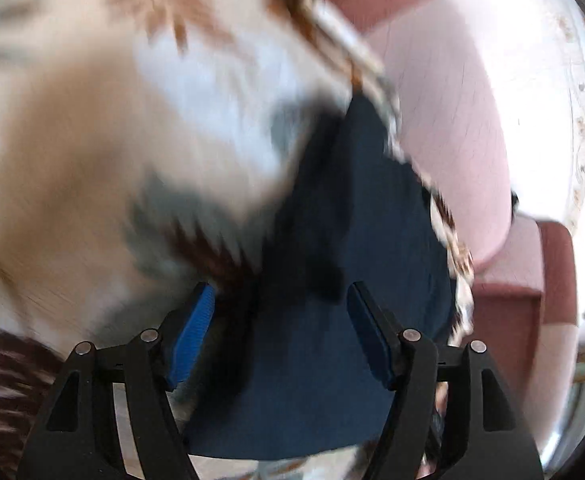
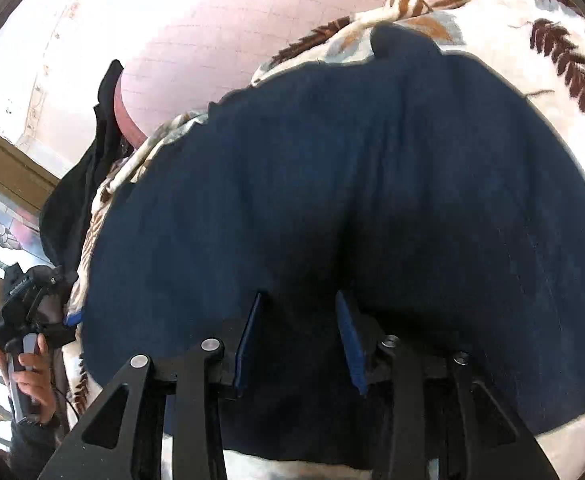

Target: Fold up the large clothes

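A dark navy garment (image 2: 332,200) lies spread on a cream blanket with brown leaf prints (image 2: 532,72). My right gripper (image 2: 298,296) stands open low over the garment, a dark fold of the cloth lying between its blue pads without being pressed. In the blurred left wrist view the navy garment (image 1: 352,220) runs up between the fingers of my left gripper (image 1: 281,286), which is open with nothing pinched. The leaf blanket (image 1: 92,140) fills the left of that view. The left gripper (image 2: 24,308) also shows at the garment's left edge, held in a person's hand (image 2: 32,376).
Pink tiled floor (image 2: 220,32) lies beyond the blanket's far edge, with a dark red border (image 1: 532,280). A black cloth (image 2: 92,168) hangs at the blanket's left side. A wooden frame (image 2: 8,152) stands at the far left.
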Demonstrator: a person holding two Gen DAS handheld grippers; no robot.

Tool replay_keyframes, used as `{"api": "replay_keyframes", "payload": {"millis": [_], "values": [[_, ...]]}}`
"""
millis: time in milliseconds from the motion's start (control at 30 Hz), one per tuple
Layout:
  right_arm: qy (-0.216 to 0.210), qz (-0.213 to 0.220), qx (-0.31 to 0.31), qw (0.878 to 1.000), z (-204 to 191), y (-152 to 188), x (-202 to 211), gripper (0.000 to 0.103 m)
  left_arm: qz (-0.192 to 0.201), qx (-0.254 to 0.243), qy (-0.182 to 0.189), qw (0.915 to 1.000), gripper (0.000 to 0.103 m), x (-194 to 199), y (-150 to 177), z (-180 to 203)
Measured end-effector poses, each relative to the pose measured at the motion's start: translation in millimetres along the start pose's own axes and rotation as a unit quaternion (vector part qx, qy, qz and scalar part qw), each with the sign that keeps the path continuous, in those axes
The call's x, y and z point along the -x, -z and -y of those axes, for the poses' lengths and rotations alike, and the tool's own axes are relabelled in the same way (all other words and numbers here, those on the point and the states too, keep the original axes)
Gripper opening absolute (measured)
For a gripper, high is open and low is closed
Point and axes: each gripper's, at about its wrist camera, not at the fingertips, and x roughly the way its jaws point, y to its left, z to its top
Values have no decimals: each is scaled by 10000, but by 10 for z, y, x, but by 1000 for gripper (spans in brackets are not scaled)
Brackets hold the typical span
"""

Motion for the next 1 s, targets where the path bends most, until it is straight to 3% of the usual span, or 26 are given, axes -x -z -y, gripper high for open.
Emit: {"api": "replay_keyframes", "payload": {"millis": [67, 167, 200, 267, 333, 567, 833, 1000], "values": [[22, -3, -19, 10000, -9, -6, -10, 40, 115, -464, 53, 9988, 87, -52, 156, 139], [-1, -23, -4, 10000, 0, -26, -22, 40, -110, -805, 305, 9962, 85, -146, 295, 356], [-17, -28, -13, 10000, 9, -32, -16, 40, -49, -940, 313, 9951, 77, -155, 357, 452], [-31, -26, -43, 10000, 14, -48, -10, 40, -19, -1132, 259, 9932, 33, -151, 378, 590], [-15, -27, -47, 10000, 27, 10, 55, 40, 80, -1207, 214, 9924, 14, -90, 397, 717], [131, 1, 91, 9999, -29, -18, 169, 42, 489, -1776, 440, 9819, 9, 227, 581, 1208], [272, 319, 251, 9988, 72, -20, 523, 42, 481, -2293, 514, 9708, 9, 156, 861, 1823], [359, 709, -69, 9968, 380, 60, 809, 42, 379, -2486, 588, 9661, 9, 11, 1033, 2142]]}}
